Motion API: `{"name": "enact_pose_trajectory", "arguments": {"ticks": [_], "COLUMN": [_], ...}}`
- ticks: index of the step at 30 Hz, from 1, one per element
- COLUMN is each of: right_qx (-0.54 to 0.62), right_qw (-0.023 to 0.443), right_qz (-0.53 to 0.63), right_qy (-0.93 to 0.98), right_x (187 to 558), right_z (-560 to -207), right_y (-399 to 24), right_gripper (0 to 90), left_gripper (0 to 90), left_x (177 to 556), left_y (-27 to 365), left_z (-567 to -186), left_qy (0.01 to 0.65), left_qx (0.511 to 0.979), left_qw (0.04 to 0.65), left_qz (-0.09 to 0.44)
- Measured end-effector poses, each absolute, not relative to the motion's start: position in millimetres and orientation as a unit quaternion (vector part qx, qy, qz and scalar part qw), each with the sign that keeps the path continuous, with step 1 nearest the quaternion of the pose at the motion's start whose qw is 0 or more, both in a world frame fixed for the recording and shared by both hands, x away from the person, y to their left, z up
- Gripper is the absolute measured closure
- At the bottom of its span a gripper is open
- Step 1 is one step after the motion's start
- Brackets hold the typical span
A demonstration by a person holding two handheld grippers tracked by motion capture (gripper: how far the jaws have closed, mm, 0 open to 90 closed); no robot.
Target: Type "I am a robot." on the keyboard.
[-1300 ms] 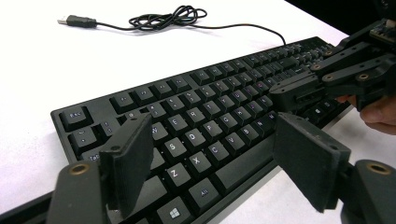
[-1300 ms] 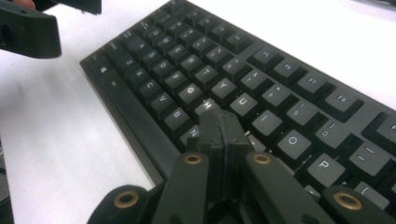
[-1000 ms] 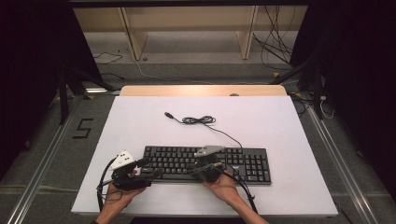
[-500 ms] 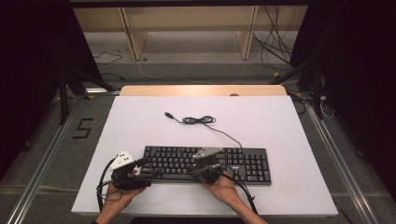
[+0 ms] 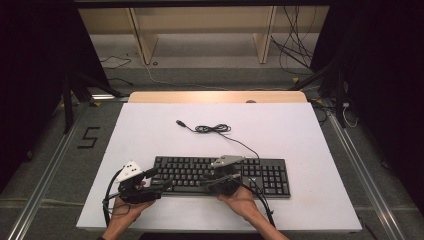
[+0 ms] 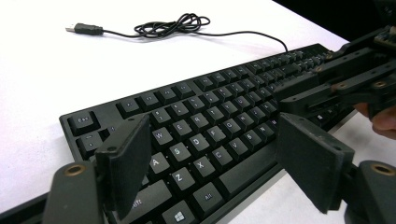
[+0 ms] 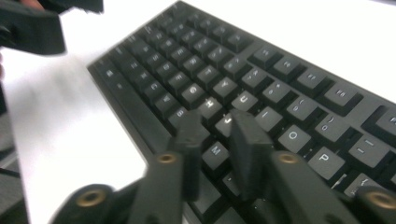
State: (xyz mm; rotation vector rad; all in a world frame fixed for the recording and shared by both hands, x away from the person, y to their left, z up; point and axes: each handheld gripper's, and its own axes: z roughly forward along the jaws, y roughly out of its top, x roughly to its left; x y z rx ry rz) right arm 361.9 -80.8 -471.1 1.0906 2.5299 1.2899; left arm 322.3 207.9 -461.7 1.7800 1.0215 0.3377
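High view showed the keyboard (image 5: 220, 175) lying flat near the front of the white surface (image 5: 300, 135), its cable (image 5: 212, 129) coiled beyond. The left gripper (image 5: 162, 186) stood wide open, empty, straddling the left keys. The right gripper (image 7: 217, 140), jaws having just parted slightly, hovered empty over the J key, probably for pressing. No containers anywhere.

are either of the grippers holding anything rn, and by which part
Nothing is held: the left gripper and right gripper both hang open over the keyboard.
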Motion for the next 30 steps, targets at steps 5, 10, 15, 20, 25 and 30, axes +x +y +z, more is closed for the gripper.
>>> {"name": "enact_pose_trajectory", "arguments": {"ticks": [5,10,15,20,25,30], "right_qx": [0.357,0.351,0.342,0.339,0.337,0.331], "right_qw": [0.044,0.036,0.031,0.027,0.025,0.025], "right_qz": [0.441,0.450,0.457,0.459,0.457,0.457], "right_qy": [0.822,0.820,0.820,0.821,0.823,0.825], "right_x": [359.8,355.5,350.5,347.3,345.5,343.6], "right_z": [-464.9,-460.7,-457.0,-455.7,-457.3,-458.0], "right_y": [-86.0,-89.1,-90.6,-91.6,-90.0,-88.9], "right_gripper": [59.9,49.3,42.5,40.8,41.0,44.5], "left_gripper": [26.6,26.6,26.6,26.6,26.6,26.6], "left_x": [322.3,322.8,323.0,323.4,323.7,324.5], "left_y": [208.3,209.3,209.6,210.1,210.6,210.9], "left_z": [-461.6,-461.8,-461.9,-462.1,-462.3,-463.0], "left_qy": [0.424,0.425,0.427,0.428,0.429,0.430], "left_qx": [0.736,0.735,0.733,0.733,0.732,0.731], "left_qw": [0.508,0.508,0.509,0.509,0.509,0.510], "left_qz": [0.141,0.144,0.144,0.145,0.145,0.143]}}
